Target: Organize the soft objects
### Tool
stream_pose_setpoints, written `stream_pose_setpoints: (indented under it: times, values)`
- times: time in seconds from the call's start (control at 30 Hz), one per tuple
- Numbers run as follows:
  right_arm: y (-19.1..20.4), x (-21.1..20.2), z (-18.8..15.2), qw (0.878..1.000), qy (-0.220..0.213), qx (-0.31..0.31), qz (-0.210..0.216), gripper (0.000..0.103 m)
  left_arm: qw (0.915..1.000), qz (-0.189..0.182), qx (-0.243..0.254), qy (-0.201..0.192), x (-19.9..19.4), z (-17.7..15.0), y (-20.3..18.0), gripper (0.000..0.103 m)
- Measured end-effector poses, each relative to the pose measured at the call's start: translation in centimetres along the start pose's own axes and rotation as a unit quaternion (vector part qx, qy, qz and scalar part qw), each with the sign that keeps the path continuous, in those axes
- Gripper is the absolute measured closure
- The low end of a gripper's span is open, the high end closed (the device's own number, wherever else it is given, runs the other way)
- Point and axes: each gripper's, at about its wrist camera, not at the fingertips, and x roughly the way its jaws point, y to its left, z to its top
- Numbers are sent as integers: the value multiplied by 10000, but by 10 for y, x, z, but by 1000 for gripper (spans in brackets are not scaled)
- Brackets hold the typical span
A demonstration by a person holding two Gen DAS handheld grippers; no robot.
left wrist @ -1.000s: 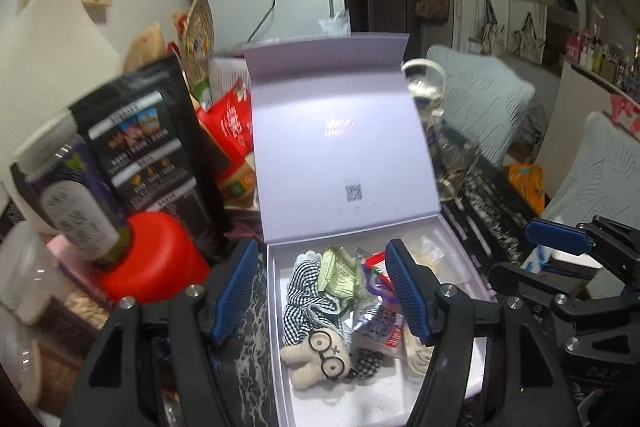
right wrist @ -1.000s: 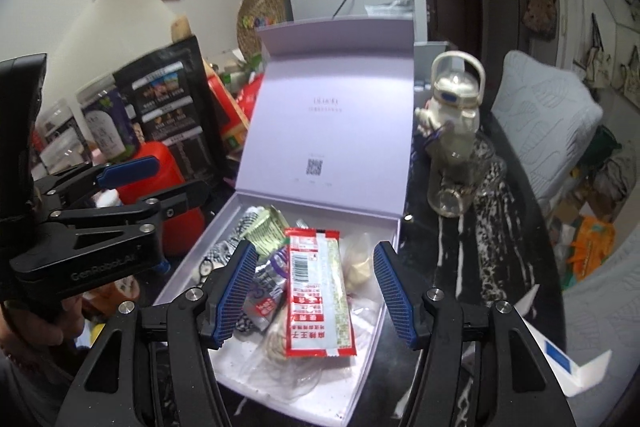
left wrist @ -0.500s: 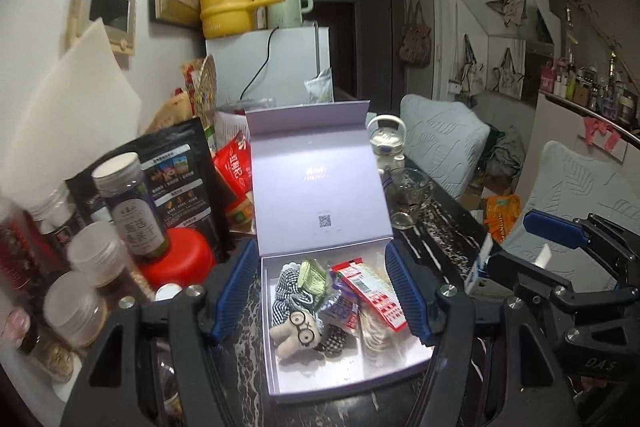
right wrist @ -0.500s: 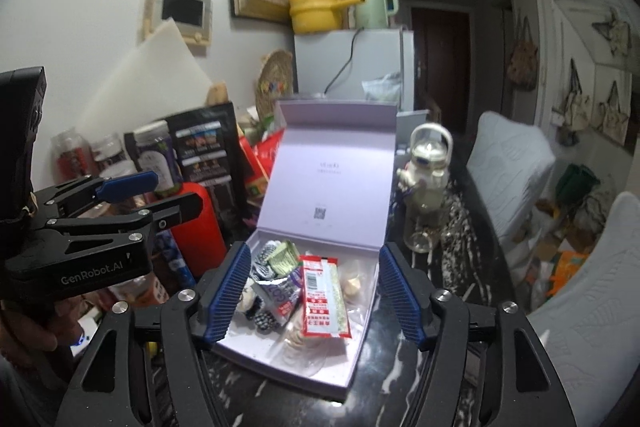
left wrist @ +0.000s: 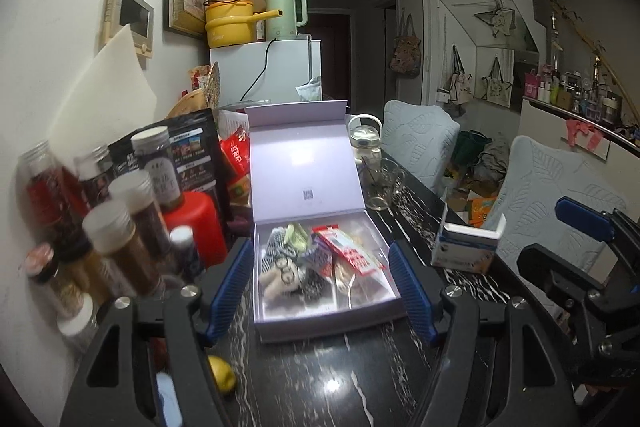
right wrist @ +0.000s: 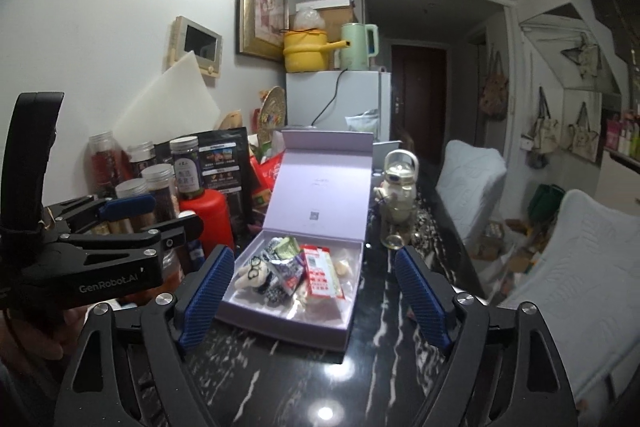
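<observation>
So your box (left wrist: 320, 303) sits at the centre of both views, open on the dark marbled desk (left wrist: 328, 379), lid standing up at the back. Inside you've got the soft stuff piled up: a little plush (left wrist: 280, 273) with glasses toward the lower left of the box, a checkered cloth (left wrist: 314, 281) under and beside it, a green packet (left wrist: 295, 233) at the back, and a red packet (left wrist: 352, 253) lying across the middle with a clear bag (left wrist: 362, 283) under it. Your left gripper (left wrist: 322, 291) is spread apart with its jaws opening, nothing between the pads, just framing the box from the near side. Your right gripper (right wrist: 316, 293) is even wider, jaws opening too, also empty and well short of the box. Left of the box is a crowd of jars (left wrist: 116, 239) and a red canister (left wrist: 200, 223); a small white carton (left wrist: 466, 247) stands on the desk at right, and a yellow round thing (left wrist: 222, 373) sits at lower left.
</observation>
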Motion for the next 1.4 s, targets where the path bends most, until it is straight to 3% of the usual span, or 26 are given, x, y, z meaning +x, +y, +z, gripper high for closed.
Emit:
stream_pose_setpoints:
  times: [0.63,0.83,1.4]
  values:
    - [29,-71,-77,9989,-9,351,-298,16,9998,57,-117,-115,-66,-77,-12,34]
    - [33,-89,-82,9984,-102,313,-468,16,9997,150,-122,-156,-79,-85,-12,34]
    - [38,-90,-91,9987,-48,349,-379,16,9996,200,-112,-154,-82,-87,-15,34]
